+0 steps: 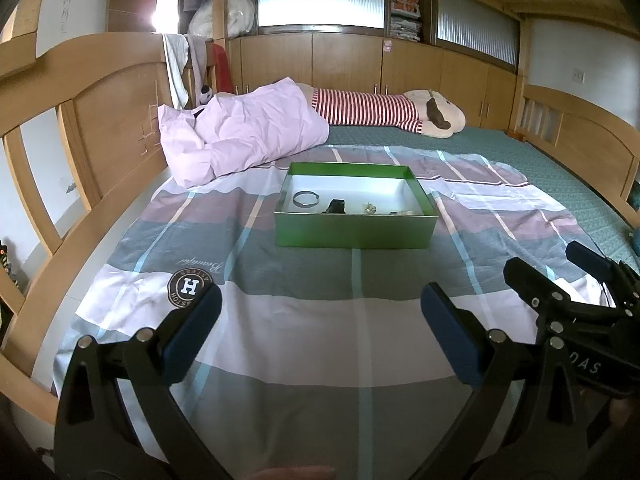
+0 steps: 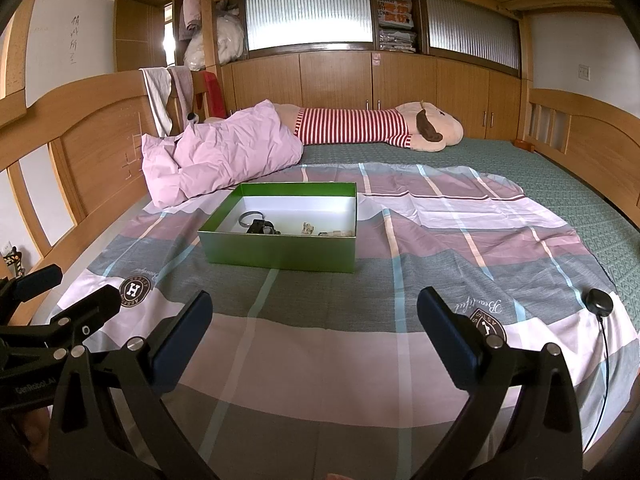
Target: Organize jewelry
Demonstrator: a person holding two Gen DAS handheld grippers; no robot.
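A green box (image 1: 354, 232) with a white inside sits on the striped sheet in the middle of the bed; the right wrist view shows the same green box (image 2: 280, 250) left of centre. Inside lie a silver bangle (image 1: 305, 199), a black piece (image 1: 335, 206) and small pale pieces (image 1: 370, 208). In the right wrist view the bangle (image 2: 251, 216) is at the box's left. My left gripper (image 1: 320, 330) is open and empty, well short of the box. My right gripper (image 2: 314, 336) is also open and empty, and it appears at the right edge of the left wrist view as the right gripper (image 1: 576, 280).
A crumpled pink quilt (image 1: 240, 132) and a long striped plush toy (image 1: 380, 110) lie behind the box. A black round puck with a cable (image 2: 599, 302) rests on the sheet at the right. Wooden bed rails (image 1: 60, 216) run along both sides.
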